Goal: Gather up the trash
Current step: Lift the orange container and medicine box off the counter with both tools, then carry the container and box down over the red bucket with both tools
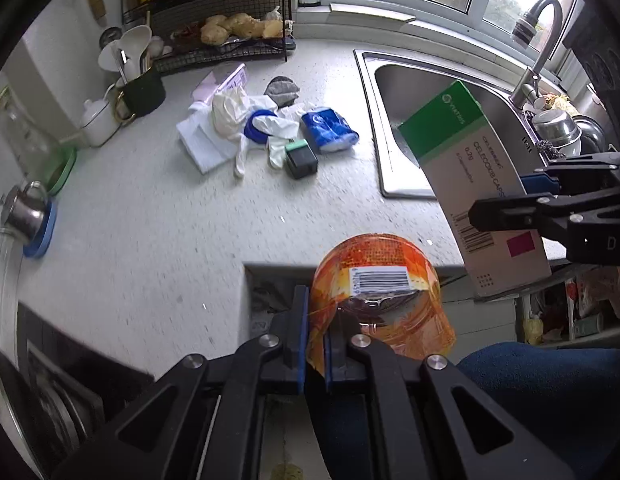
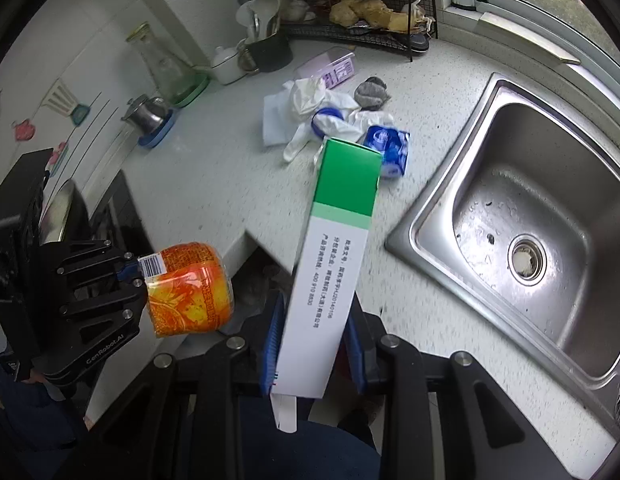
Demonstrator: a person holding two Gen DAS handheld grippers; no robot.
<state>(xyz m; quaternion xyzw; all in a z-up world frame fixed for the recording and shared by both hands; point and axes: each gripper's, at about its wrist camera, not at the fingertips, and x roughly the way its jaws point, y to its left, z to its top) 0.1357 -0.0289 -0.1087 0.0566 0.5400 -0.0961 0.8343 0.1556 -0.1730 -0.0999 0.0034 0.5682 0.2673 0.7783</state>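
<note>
On the speckled desk (image 1: pixel 157 216) we see a steel sink (image 2: pixel 522 248) at three o'clock with its faucet (image 1: pixel 538 40), a wire rack (image 1: pixel 229 44) at twelve, a utensil holder (image 1: pixel 141 88) at eleven, and a glass carafe (image 2: pixel 161 64) beside it.

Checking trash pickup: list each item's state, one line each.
Left hand-held gripper: shut on orange wrapper.
Orange wrapper: pinched, held off the counter.
Right hand-held gripper: shut on medicine box.
Medicine box: held, tilted.
Blue packet: lying on counter.
White gloves: crumpled on counter.
Sink: no water standing.
</note>
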